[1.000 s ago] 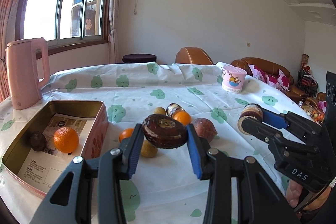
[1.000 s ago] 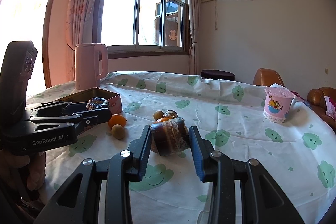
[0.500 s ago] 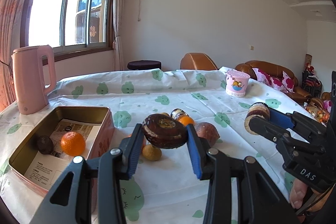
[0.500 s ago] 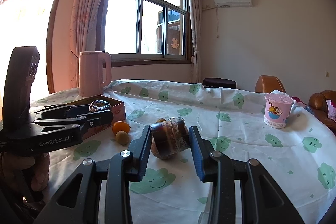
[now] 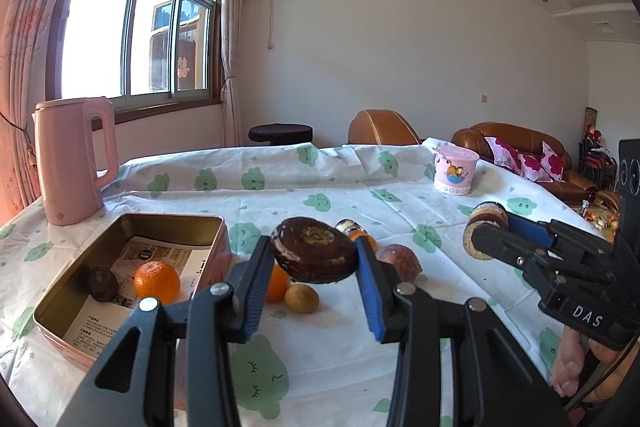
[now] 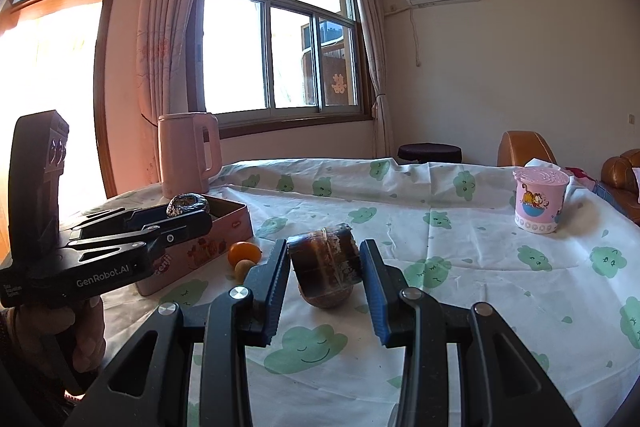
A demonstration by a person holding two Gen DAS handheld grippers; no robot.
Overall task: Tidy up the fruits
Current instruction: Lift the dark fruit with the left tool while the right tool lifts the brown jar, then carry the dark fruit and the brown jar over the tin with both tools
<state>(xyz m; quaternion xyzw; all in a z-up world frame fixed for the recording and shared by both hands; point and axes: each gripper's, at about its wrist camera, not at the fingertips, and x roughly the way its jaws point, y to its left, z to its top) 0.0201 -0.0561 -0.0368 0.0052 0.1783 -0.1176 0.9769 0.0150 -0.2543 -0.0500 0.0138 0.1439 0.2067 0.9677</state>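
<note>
Both grippers hover above the worktop (image 5: 400, 199), each clamped on a dark round pastry-like item — the left gripper (image 5: 314, 281) on one (image 5: 314, 255), the right gripper (image 6: 326, 277) on another (image 6: 325, 261). The step looks like carrying; next, the left item likely needs lowering into the tin box (image 5: 68, 279) beside the orange (image 5: 157, 279).

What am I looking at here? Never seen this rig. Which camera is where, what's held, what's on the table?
No robot: a person holds a handheld two-finger tool in each hand, each with a fisheye camera looking along its fingers.

In the left wrist view, the left tool clamps a dark brown round fruit; the right tool shows at the side. In the right wrist view, the right tool clamps a dark wrapped item.

On the tablecloth: a metal tin holding an orange and a dark fruit, loose fruit beside it, a pink kettle and a pink cup.
</note>
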